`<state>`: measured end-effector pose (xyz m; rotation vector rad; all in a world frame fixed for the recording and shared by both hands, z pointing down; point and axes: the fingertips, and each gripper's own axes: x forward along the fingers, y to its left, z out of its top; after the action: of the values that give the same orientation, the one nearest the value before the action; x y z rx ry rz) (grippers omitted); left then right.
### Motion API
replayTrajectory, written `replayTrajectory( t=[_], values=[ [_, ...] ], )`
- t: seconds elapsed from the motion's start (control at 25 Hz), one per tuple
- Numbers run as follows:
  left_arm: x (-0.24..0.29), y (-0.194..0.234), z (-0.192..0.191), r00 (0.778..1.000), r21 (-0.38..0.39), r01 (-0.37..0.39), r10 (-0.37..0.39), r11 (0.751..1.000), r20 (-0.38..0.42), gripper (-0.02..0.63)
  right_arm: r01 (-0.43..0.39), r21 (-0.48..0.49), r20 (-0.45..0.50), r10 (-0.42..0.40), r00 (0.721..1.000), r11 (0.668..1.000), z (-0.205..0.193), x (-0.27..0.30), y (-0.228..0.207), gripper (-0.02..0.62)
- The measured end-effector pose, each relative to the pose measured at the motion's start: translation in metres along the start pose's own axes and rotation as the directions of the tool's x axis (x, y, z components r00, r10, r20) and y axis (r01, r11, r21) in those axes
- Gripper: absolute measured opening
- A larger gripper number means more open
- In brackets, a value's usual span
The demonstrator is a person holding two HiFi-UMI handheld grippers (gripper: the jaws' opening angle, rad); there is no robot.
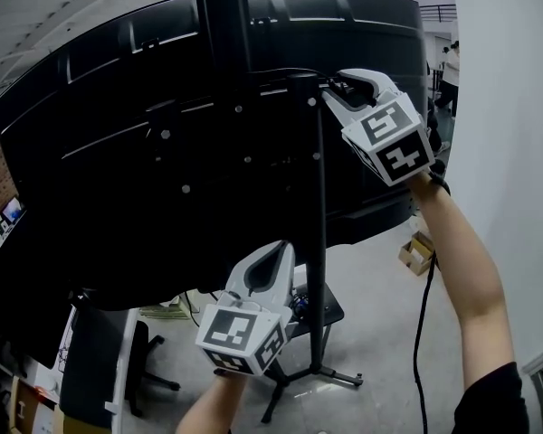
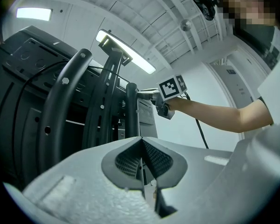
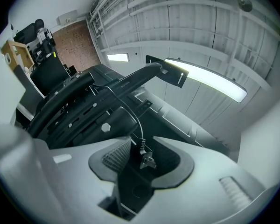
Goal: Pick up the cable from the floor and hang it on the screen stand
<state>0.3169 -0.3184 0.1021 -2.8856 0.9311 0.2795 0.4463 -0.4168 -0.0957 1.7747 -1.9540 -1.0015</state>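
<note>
The big black screen (image 1: 118, 152) hangs on a black stand with an upright pole (image 1: 317, 242). My right gripper (image 1: 339, 84) is raised to the top of that pole, against the mount. In the right gripper view its jaws (image 3: 142, 146) stand open. A thin black cable (image 3: 130, 111) comes down from the stand's bracket arm (image 3: 130, 80). The cable's small plug (image 3: 145, 158) dangles between the pads, and neither pad presses on it. My left gripper (image 1: 273, 251) points up lower down beside the pole; its pads (image 2: 141, 146) meet with nothing between them.
A thick black cord (image 1: 423, 324) hangs along my right forearm toward the floor. The stand's legs (image 1: 317, 378) spread below. A cardboard box (image 1: 414, 253) lies by the white wall (image 1: 507, 107), and an office chair (image 1: 100, 369) stands at lower left.
</note>
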Motion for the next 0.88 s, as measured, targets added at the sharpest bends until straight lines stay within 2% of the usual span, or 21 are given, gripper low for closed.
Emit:
replayTrajectory(
  t=[0.28,0.44,0.6,0.68,0.8,0.88],
  values=[
    [0.0,0.005,0.001,1.0,0.008,-0.005,0.005,1.0,-0.002,-0.009,0.012,0.007,0.02,-0.012,1.0,1.0,0.004,-0.007,0.0,0.144],
    [0.003,0.003,0.002,1.0,0.012,0.005,-0.005,1.0,-0.002,-0.009,0.016,-0.046,-0.071,-0.02,0.997,0.999,-0.004,0.007,-0.001,0.13],
    [0.002,0.006,0.003,1.0,0.017,0.003,-0.003,1.0,0.0,-0.009,0.001,-0.009,-0.15,-0.002,0.989,1.0,-0.008,0.026,-0.009,0.13],
    [0.001,0.009,0.003,1.0,0.016,-0.002,0.002,1.0,0.001,-0.009,-0.001,-0.02,-0.18,-0.003,0.984,1.0,-0.006,0.032,-0.013,0.129],
    [-0.002,0.018,0.003,1.0,0.007,-0.018,0.018,1.0,0.003,-0.009,-0.029,-0.078,-0.257,0.008,0.966,0.997,-0.003,0.036,-0.016,0.127],
    [-0.004,0.021,0.002,1.0,0.0,-0.024,0.024,1.0,0.004,-0.009,-0.073,-0.157,-0.321,0.019,0.947,0.985,-0.005,0.032,-0.009,0.126]
  ],
)
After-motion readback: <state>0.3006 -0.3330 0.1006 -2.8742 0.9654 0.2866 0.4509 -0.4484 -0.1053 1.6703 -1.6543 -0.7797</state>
